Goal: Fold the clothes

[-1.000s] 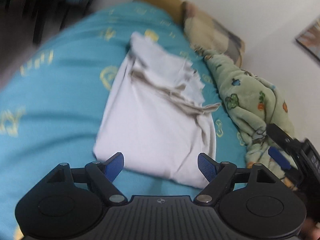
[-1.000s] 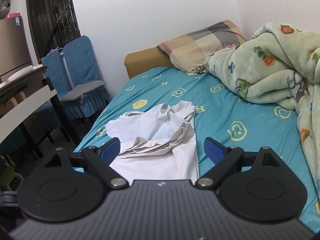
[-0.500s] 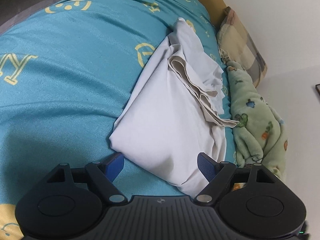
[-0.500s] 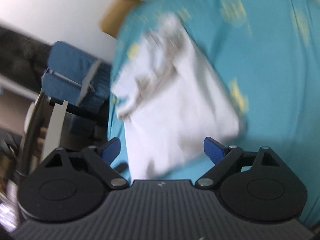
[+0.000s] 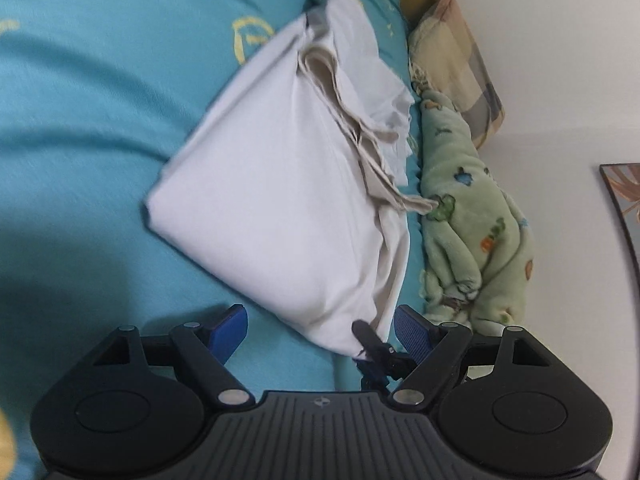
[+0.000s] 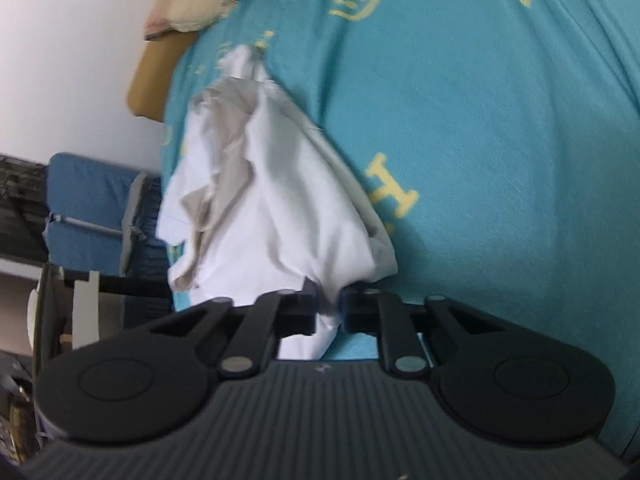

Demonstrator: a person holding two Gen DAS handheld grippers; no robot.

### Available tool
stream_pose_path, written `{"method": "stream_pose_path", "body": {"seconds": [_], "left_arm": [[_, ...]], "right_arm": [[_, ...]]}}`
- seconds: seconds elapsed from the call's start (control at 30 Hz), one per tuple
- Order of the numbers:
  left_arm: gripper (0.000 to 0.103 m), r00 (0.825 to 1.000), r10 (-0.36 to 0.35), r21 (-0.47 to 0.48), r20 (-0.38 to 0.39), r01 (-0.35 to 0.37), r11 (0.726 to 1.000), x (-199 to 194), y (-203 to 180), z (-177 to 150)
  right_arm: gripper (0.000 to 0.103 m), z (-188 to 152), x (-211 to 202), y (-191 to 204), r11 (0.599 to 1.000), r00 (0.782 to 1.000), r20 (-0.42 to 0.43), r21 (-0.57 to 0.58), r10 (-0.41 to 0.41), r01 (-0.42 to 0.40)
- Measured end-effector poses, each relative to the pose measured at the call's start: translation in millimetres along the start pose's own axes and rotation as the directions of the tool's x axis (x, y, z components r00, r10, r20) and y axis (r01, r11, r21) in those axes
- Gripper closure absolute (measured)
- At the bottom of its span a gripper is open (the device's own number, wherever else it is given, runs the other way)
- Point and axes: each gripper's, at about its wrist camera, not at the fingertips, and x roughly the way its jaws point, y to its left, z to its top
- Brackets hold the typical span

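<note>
A white garment (image 5: 280,184) lies partly folded on the teal bed sheet (image 5: 88,128), with crumpled beige-edged layers on top. My left gripper (image 5: 320,330) is open just above the garment's near edge, holding nothing. My right gripper (image 6: 329,312) is shut on a corner of the white garment (image 6: 272,216), and the cloth bunches up from the jaws. The right gripper's tip also shows in the left wrist view (image 5: 374,344), at the garment's near right corner.
A green patterned blanket (image 5: 468,232) is heaped along the right of the garment, with a plaid pillow (image 5: 460,60) behind it by the white wall. A blue chair (image 6: 92,208) and a dark table (image 6: 52,304) stand beside the bed.
My right gripper swung down to the garment's near corner and closed on it. My left gripper moved closer to the garment's near edge and stayed open.
</note>
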Motion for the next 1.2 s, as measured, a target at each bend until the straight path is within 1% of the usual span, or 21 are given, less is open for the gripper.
{"method": "stream_pose_path", "body": {"seconds": [0.07,0.13,0.23,0.33,0.37,0.4,0.43,0.47,0.5,0.57,0.6,0.67,0.7,0.77,0.8,0.9,1.0,1.1,1.2], "left_arm": [[0.021,0.999,-0.029,-0.022,-0.032,0.028,0.999,11,1,-1],[0.021,0.999,-0.037,-0.029,-0.024,0.036,0.999,17,1,1],[0.024,0.998,-0.049,-0.057,0.043,0.051,0.997,14,5,8],[0.035,0.989,-0.066,-0.118,0.130,0.082,0.990,3,14,14],[0.045,0.986,-0.071,-0.137,0.150,0.092,0.986,1,18,16],[0.057,0.983,-0.077,-0.155,0.164,0.102,0.983,-1,21,19],[0.063,0.982,-0.080,-0.167,0.174,0.109,0.980,-2,23,20],[0.073,0.980,-0.082,-0.174,0.181,0.114,0.978,-3,25,22],[0.086,0.979,-0.085,-0.175,0.188,0.119,0.977,-3,26,23],[0.099,0.975,-0.088,-0.154,0.202,0.120,0.981,-5,23,24],[0.099,0.974,-0.087,-0.135,0.209,0.116,0.984,-7,19,26],[0.099,0.978,-0.038,-0.058,0.207,0.051,0.997,-16,4,25],[0.099,0.977,-0.027,-0.022,0.211,0.032,0.999,-22,-4,23],[0.099,0.970,-0.063,0.016,0.235,0.061,0.998,-42,-20,15],[0.099,0.965,-0.088,0.033,0.248,0.083,0.996,-54,-27,10],[0.099,0.958,-0.118,0.101,0.260,0.094,0.990,-87,-54,-8],[0.099,0.961,-0.108,0.128,0.254,0.077,0.989,-127,-66,-35],[0.099,0.965,-0.103,0.141,0.243,0.070,0.988,-157,-71,-66],[0.099,0.973,-0.068,0.151,0.219,0.035,0.988,-184,-69,-97]], "right_arm": [[0.093,1,-10,9,0.998,0.998,0.031,-0.023,0.055,-0.054],[0.093,2,-20,18,0.992,0.991,0.065,-0.048,0.120,-0.117],[0.094,6,-34,28,0.982,0.979,0.101,-0.083,0.179,-0.171],[0.094,13,-36,27,0.981,0.976,0.110,-0.069,0.189,-0.182],[0.094,15,-35,27,0.982,0.977,0.109,-0.064,0.183,-0.177],[0.094,16,-34,26,0.983,0.978,0.107,-0.058,0.178,-0.172],[0.094,17,-34,25,0.984,0.979,0.106,-0.054,0.173,-0.168],[0.094,17,-34,24,0.985,0.980,0.104,-0.054,0.170,-0.165],[0.094,17,-34,24,0.985,0.980,0.103,-0.059,0.170,-0.164],[0.094,17,-36,25,0.985,0.982,0.100,-0.076,0.163,-0.155],[0.094,17,-37,26,0.985,0.982,0.099,-0.084,0.159,-0.151],[0.094,15,-41,30,0.984,0.985,0.093,-0.118,0.144,-0.133],[0.094,13,-45,33,0.983,0.986,0.091,-0.139,0.137,-0.123],[0.094,8,-59,42,0.977,0.986,0.099,-0.179,0.133,-0.114],[0.094,6,-69,46,0.975,0.984,0.106,-0.187,0.144,-0.123],[0.094,-6,-107,58,0.964,0.977,0.129,-0.227,0.169,-0.136],[0.094,-23,-145,64,0.961,0.980,0.129,-0.250,0.154,-0.118],[0.094,-42,-183,59,0.962,0.978,0.126,-0.239,0.165,-0.131],[0.094,-62,-211,50,0.966,0.981,0.123,-0.230,0.150,-0.119]]}}
